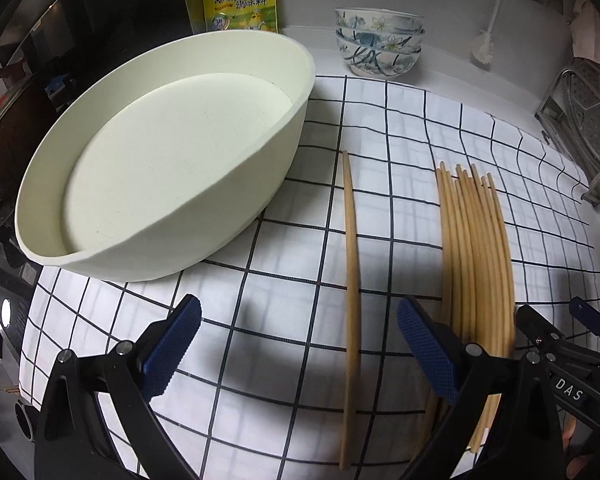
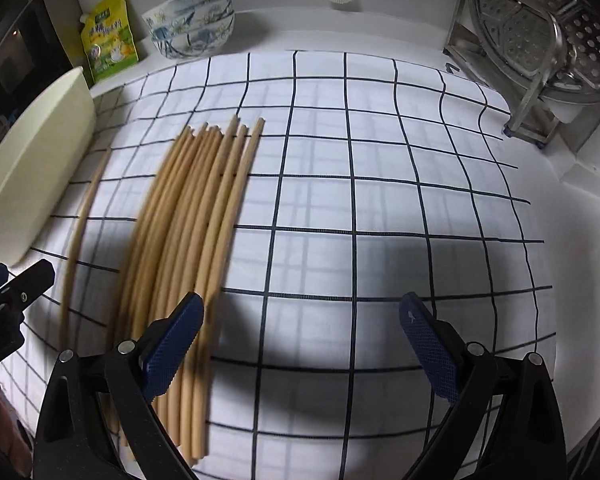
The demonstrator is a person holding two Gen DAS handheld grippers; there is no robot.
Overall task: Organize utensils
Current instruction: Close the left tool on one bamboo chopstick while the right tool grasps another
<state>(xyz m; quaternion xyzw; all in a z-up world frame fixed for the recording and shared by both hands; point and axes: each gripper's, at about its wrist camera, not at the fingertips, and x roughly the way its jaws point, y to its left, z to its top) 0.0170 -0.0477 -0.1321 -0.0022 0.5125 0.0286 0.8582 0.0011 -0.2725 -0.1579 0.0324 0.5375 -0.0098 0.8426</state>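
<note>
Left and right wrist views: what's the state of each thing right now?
Left tool: open, empty.
Right tool: open, empty.
Cream oval plastic tub: upright, empty.
Single bamboo chopstick: flat on checked cloth, apart.
Bamboo chopstick bundle: lying side by side.
Floral ceramic bowls: stacked upright.

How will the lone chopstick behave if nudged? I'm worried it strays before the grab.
The lone chopstick looks round and thin, so it would probably roll sideways on the checked cloth. It seems stiff and light, likely skidding easily. Lying flat, it may be awkward to pinch.
</note>
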